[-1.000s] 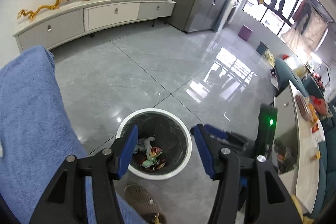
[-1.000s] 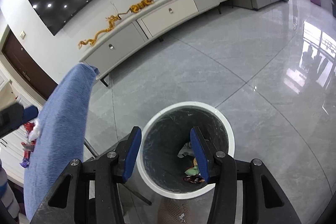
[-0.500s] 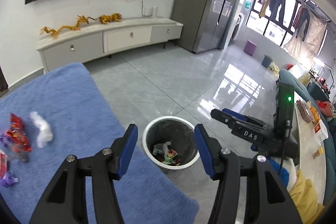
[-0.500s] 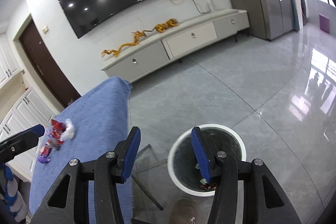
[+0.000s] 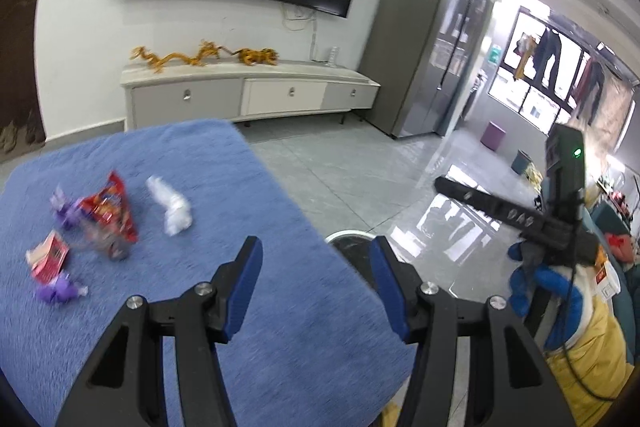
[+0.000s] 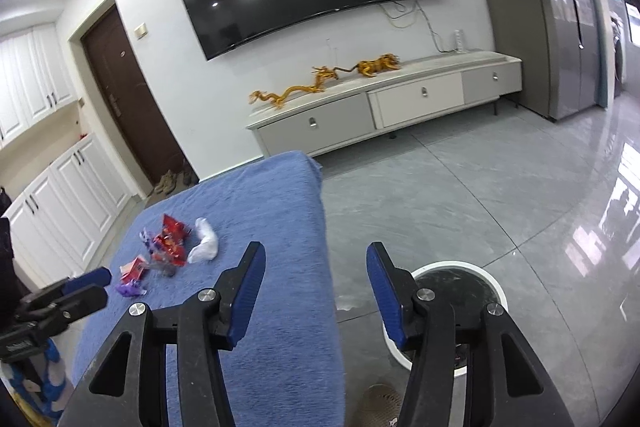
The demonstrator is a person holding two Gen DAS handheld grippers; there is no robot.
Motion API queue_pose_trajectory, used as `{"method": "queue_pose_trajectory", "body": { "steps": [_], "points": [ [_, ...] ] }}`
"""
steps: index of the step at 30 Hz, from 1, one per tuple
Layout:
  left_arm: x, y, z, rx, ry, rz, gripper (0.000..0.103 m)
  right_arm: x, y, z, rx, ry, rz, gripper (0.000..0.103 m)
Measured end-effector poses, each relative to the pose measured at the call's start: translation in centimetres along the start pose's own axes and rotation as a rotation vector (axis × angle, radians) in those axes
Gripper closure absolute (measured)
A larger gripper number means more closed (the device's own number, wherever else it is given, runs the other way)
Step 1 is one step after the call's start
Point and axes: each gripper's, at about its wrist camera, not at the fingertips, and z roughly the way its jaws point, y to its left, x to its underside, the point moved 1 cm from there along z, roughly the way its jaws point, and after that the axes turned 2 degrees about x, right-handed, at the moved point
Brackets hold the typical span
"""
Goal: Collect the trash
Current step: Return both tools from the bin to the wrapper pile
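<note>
Several pieces of trash lie on the blue-clothed table (image 5: 280,307): a red snack wrapper (image 5: 110,215), a crumpled white tissue (image 5: 172,207), a pink packet (image 5: 48,257) and purple wrappers (image 5: 60,289). My left gripper (image 5: 315,247) hangs open and empty above the table's near right part, short of the pile. The right gripper (image 6: 316,251) hovers over the table's right edge with its jaws opening and nothing between them. The white-rimmed bin (image 6: 452,264) stands on the floor right of the table (image 6: 280,211), holding wrappers. In the right wrist view the red wrapper (image 6: 172,235) and tissue (image 6: 204,239) lie ahead to the left.
A low TV cabinet (image 6: 400,103) with gold dragon ornaments lines the far wall under a big screen. Glossy grey floor (image 6: 500,187) spreads to the right. A brown slipper (image 6: 378,403) lies by the bin. White cupboards (image 6: 60,195) stand left. The left gripper (image 6: 100,285) shows at that view's left edge.
Both grippers have risen and swung away from above the bin toward the table. The bin has slid to the lower right and the trash pile has come into view.
</note>
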Motion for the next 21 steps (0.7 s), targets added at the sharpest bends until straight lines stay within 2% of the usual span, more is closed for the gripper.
{"method": "queue_pose_trajectory", "body": {
  "steps": [5,11,13,15,21],
  "points": [
    [2.4,4.0,-0.2,-0.039,0.010,-0.069,0.049,0.0,2.0,1.1,-0.013,0.024,-0.031,0.052],
    [5.2,9.9,-1.1,-0.152,0.000,-0.141,0.049,0.4,3.6,4.1,-0.038,0.078,-0.054,0.052],
    [6.0,12.3,-1.5,-0.192,-0.003,-0.186,0.045,0.5,4.2,5.5,-0.051,0.104,-0.063,0.052],
    [6.6,15.3,-1.8,-0.249,-0.011,-0.247,0.034,0.7,4.8,7.1,-0.064,0.128,-0.075,0.051],
    [7.3,21.9,-1.8,-0.360,-0.020,-0.382,0.033,1.0,6.7,12.0,-0.122,0.197,-0.112,0.051]
  ]
}}
